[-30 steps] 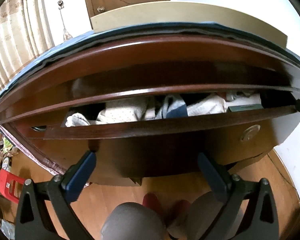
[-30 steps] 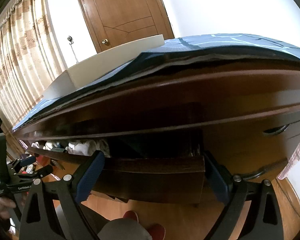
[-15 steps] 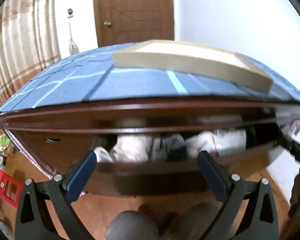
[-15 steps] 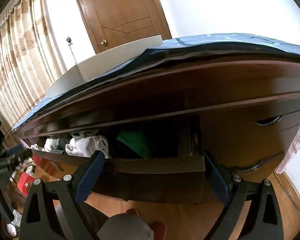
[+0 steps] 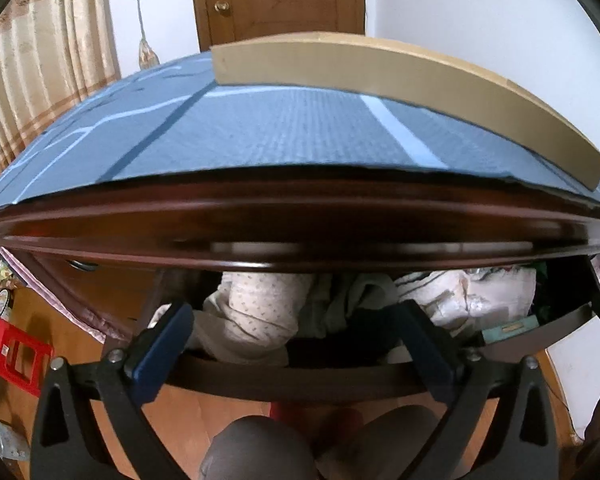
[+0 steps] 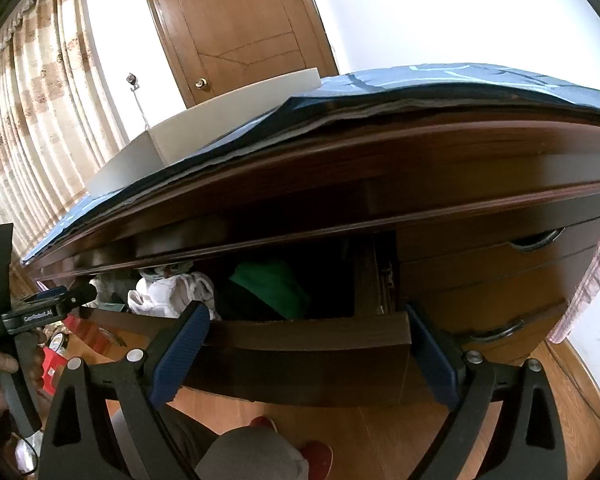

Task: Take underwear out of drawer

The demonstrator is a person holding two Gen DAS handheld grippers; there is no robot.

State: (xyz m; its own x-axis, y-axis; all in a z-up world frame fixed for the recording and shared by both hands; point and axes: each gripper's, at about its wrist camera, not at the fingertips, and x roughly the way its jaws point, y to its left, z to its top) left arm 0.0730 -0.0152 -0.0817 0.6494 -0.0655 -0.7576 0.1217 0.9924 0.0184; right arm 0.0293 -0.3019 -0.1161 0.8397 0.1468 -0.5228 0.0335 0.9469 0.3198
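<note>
White dotted underwear point(image 5: 260, 312) lies between the open left tongs point(image 5: 296, 344).

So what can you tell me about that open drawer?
The drawer is dark reddish-brown, glossy wood, pulled partway out of the dresser just under its overhanging top. In the left view its curved front rail runs low across the picture. It is crammed with crumpled clothes: a cream dotted garment, white cloth, something dark, and a green piece toward its right end. A small teal box sits at the front edge. Neither gripper touches it.
</note>
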